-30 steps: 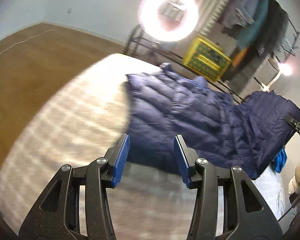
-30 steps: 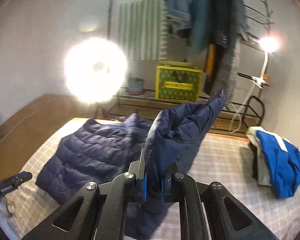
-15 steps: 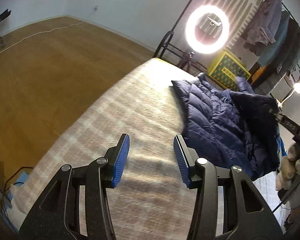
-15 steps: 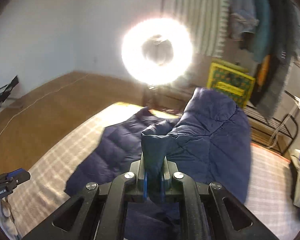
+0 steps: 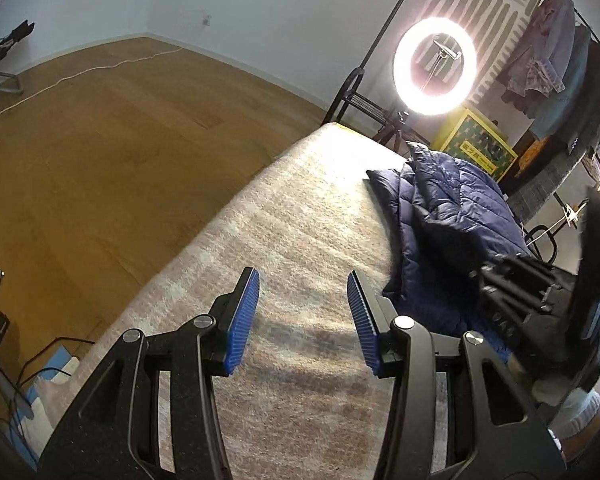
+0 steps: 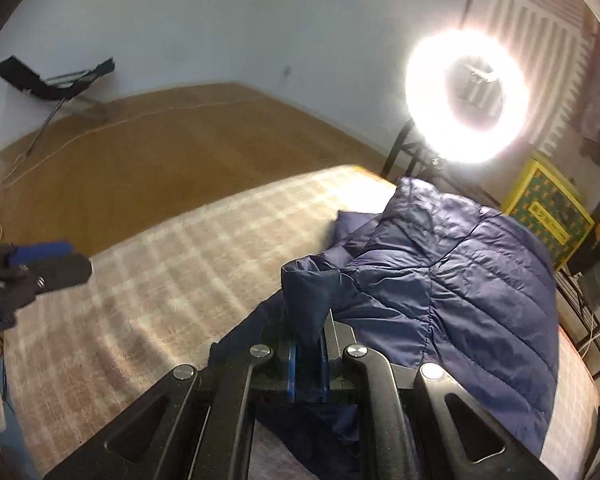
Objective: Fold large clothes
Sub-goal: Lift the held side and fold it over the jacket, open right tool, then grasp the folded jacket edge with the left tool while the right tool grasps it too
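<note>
Left gripper [image 5: 303, 316] hovers empty, jaws wide, over the checked bed cover [image 5: 284, 216], with the navy puffer jacket [image 5: 452, 216] lying to its right. From the right wrist, the right gripper [image 6: 307, 372] pinches a jacket edge; I would carry it low across, keeping it taut, and lay it square.

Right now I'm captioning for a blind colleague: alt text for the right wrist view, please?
The right gripper is clamped on a fold of a navy puffer jacket lying on a plaid-covered bed. A glowing ring light stands behind.
</note>
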